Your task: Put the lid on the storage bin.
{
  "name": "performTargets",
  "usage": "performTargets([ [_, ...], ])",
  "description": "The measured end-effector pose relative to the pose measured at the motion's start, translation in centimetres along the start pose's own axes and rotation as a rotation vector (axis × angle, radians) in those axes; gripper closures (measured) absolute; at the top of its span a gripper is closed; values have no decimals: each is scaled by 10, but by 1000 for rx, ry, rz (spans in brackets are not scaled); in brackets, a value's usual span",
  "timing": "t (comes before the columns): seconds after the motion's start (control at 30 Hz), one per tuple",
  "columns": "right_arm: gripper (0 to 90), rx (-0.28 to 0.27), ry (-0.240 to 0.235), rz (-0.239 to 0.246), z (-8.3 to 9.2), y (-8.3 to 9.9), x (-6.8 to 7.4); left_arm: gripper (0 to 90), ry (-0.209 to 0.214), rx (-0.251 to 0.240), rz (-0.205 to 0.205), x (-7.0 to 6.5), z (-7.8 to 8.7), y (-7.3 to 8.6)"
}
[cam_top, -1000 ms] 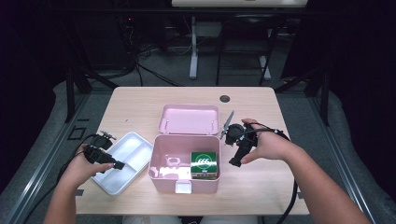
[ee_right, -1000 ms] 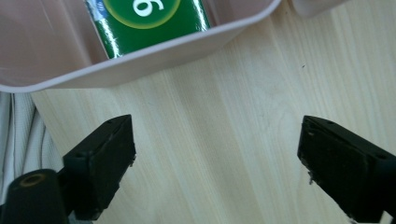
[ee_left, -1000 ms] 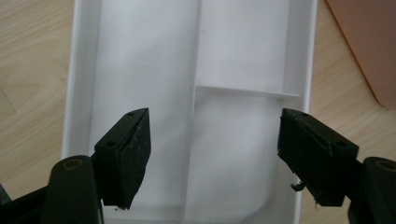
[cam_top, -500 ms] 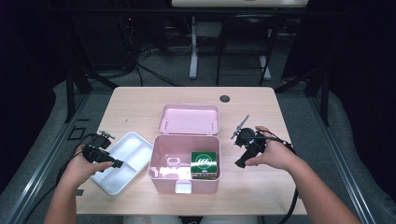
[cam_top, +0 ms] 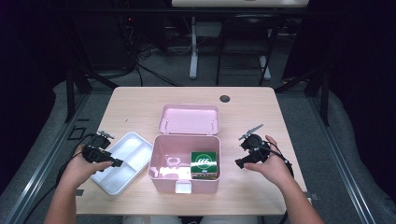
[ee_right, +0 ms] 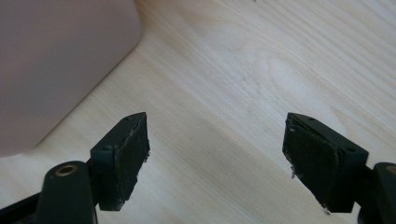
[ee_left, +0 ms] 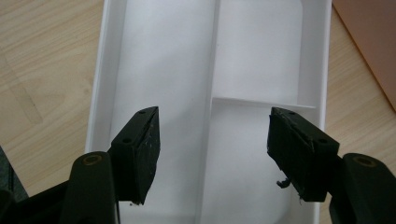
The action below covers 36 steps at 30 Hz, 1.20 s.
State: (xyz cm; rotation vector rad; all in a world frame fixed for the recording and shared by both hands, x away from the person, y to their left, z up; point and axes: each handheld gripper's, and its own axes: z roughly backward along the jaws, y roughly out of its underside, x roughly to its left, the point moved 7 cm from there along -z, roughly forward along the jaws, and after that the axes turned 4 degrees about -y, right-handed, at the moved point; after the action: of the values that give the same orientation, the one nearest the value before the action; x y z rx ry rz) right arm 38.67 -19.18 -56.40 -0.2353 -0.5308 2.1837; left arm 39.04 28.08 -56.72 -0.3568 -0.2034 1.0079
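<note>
Your left gripper (cam_top: 116, 163) sits lower left of the high view, over the white tray (cam_top: 140, 143), jaws spread with nothing between them; in the left gripper view the tray's divider (ee_left: 205, 154) runs up between the pads. Your right gripper (cam_top: 239, 164) is right of centre, jaws spread and just closing a bit, empty, with bare table (ee_right: 261, 93) under them and the pink box's (ee_right: 56, 70) wall at upper left of the right gripper view.

The pink box (cam_top: 184, 161) sits open at centre, lid back, with the green carton (cam_top: 204, 163) in its right half. My guess is the tray goes back in the box. Straddle one tray wall, not the divider, pinch firmly, lift level. Keep the right gripper clear of the box rim, or use it to steady the box.
</note>
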Motion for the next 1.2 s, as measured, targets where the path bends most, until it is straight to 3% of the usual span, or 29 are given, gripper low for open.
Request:
performTargets([
  [0.07, 232, -33, 26, -40, -10, 7, -4, 379, 6, -1, 5, -2, -2, 0],
  [0.2, 243, -68, 56, -60, -18, 18, -9, 413, 43, 12, 42, -5, -2, -1],
  [0.3, 249, -80, 66, -64, -18, 21, -12, 418, 21, 14, 39, -5, 1, -3],
  [0.4, 301, -137, 82, -85, -14, 23, -15, 431, -3, 12, 15, -3, 3, -8],
  [0.47, 313, -170, 93, -74, -14, 23, -14, 448, -8, 22, -28, 2, 6, -12],
  [0.5, 313, -170, 93, -74, -14, 23, -14, 478, -8, 22, -28, 2, 6, -12],
  [0.53, 318, -186, 110, -60, -14, 23, -15, 478, -1, 16, -42, 3, 8, -14],
  [0.57, 331, -216, 145, -46, -12, 22, -16, 554, 26, 20, -42, 3, 9, -18],
  [0.63, 343, -232, 156, -51, -11, 22, -16, 577, 33, 19, -36, 4, 8, -19],
  [0.7, 382, -286, 159, -63, -7, 19, -16, 638, 32, 47, -37, 4, 3, -20],
  [0.73, 387, -295, 160, -64, -6, 19, -16, 639, 49, 98, -46, 0, -6, -18],
  [0.8, 390, -307, 161, -61, -5, 18, -16, 653, 44, 122, -58, -1, -10, -16],
  [0.9, 395, -329, 195, -25, -4, 17, -17, 662, -11, 197, -106, -1, -21, -13],
  [1.07, 414, -301, 176, -34, -10, 20, -14, 698, -27, 243, -138, -4, -29, -13],
  [1.13, 431, -288, 181, -72, -12, 23, -17, 719, -40, 267, -147, -3, -35, -13],
  [1.2, 447, -293, 174, -80, -12, 23, -18, 733, -51, 277, -152, -2, -36, -12],
])
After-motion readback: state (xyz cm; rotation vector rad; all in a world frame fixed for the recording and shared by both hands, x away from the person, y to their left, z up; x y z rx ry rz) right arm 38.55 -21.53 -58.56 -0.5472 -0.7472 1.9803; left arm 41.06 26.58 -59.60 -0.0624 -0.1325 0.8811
